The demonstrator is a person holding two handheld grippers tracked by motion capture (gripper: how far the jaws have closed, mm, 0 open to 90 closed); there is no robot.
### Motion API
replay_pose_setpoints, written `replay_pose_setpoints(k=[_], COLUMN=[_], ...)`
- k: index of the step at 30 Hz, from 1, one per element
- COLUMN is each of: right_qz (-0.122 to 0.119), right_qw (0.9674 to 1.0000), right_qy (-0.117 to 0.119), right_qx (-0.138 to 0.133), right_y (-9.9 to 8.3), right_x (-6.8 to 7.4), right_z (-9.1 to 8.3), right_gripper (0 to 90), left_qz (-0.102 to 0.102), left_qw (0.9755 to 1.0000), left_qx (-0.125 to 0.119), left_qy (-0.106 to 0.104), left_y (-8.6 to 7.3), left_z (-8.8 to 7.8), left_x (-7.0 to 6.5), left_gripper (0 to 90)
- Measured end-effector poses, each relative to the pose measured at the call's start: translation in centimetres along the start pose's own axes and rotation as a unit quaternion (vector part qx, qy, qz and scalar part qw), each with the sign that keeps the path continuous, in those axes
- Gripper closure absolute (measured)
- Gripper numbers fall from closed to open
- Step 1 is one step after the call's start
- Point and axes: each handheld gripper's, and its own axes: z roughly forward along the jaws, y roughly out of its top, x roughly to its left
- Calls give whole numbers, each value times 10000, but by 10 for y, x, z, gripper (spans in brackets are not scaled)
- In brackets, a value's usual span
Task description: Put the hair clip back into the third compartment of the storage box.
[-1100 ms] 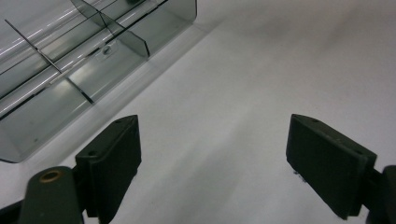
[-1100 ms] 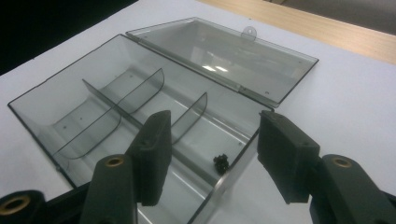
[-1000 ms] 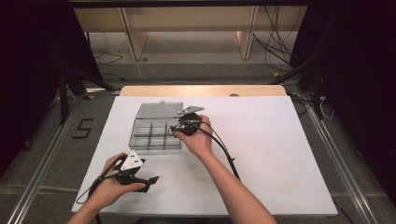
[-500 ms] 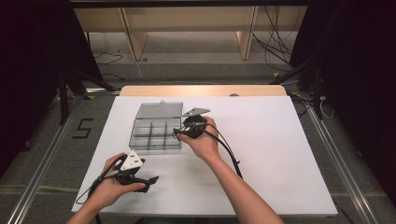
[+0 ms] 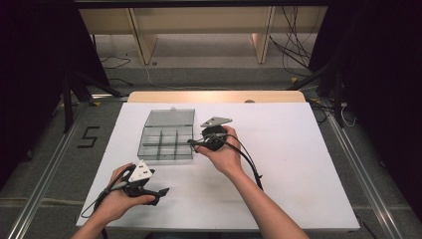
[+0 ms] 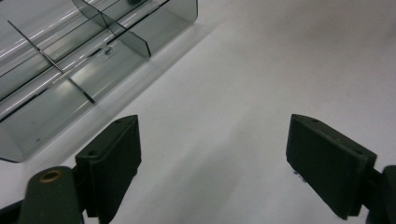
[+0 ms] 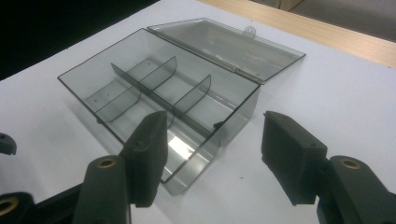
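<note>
A smoky clear plastic compartment box point(image 5: 166, 142) lies on the white table, its lid point(image 5: 170, 118) folded open behind it. Thin dividers point(image 7: 156, 74) split the box, and its compartments look empty. My right gripper point(image 5: 193, 143) hovers just off the box's right side and points at it. Its jaws have just been opening and now stand open with nothing gripped; in the right gripper view point(image 7: 215, 126) the box's near corner point(image 7: 219, 140) lies ahead between them. My left gripper point(image 5: 161, 193) rests near the front left, open over bare table point(image 6: 212, 135), with the box point(image 6: 70, 60) off to its left.
The white table top point(image 5: 298, 164) extends wide to the right of the box. A wooden strip point(image 5: 214, 96) runs along the far edge. The right gripper's cable point(image 5: 249, 162) trails along the forearm. Dark floor and metal rails flank the table.
My right gripper has drawn back a little to the right and toward the person, away from the box. The left gripper and the box have stayed put.
</note>
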Motion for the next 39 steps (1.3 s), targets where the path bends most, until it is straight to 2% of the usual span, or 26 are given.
replay_pose_setpoints(k=[6,21,31,39], right_qz=[62,-52,52,128], right_qw=[10000,10000,9999,9998], right_qy=[41,-12,81,67], right_qx=[-22,-39,-80,-135], right_y=[-6,-23,-40,-54], right_x=[-4,-11,-17,-26], right_z=[-12,-41,-60,-79], right_gripper=[413,410,391,386], left_qz=[12,14,-19,0], left_qw=[10000,10000,10000,10000], left_qx=[-10,-2,2,13], left_qy=[7,17,25,28], left_y=[0,0,0,0], left_z=[0,0,-1,0], left_x=[0,0,1,0], left_gripper=[177,177,177,177])
